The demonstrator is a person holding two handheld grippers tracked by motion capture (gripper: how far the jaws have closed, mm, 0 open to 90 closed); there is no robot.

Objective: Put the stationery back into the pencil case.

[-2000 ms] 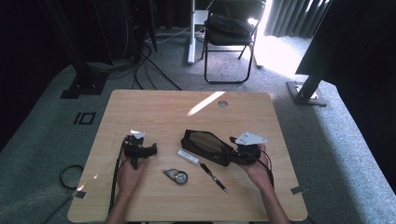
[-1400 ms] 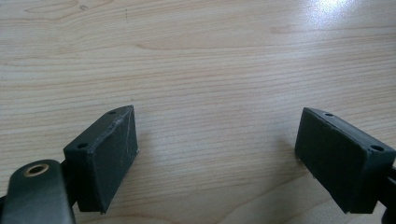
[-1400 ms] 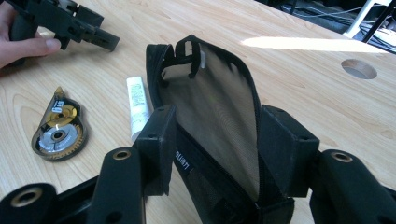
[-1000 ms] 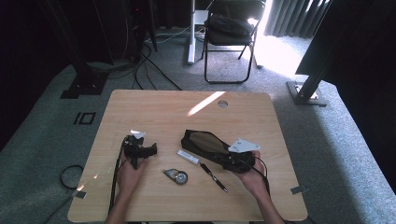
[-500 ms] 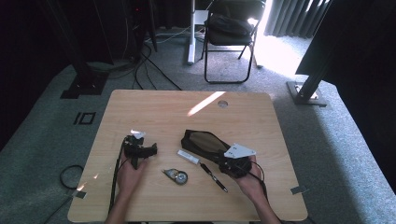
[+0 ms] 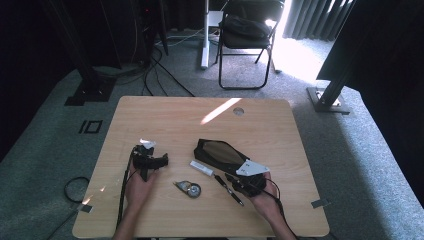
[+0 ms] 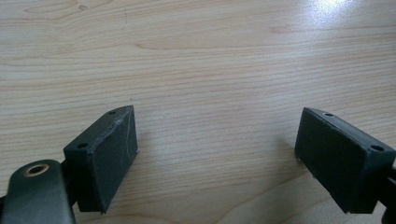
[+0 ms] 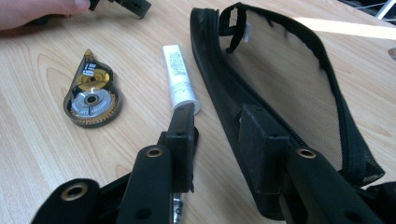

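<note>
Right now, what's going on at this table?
A person holds a gripper in each hand. The right gripper has just been closing at the zipper edge of a black mesh pouch; whether it pinches it is unclear. A white tube, correction tape and pen lie nearby. The left gripper rests open.

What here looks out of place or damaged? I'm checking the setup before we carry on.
Nothing looks damaged or spilled. The black mesh pouch lies unzipped on the table, with the white tube, correction tape and pen loose beside it. The right gripper straddles the pouch's edge.
</note>
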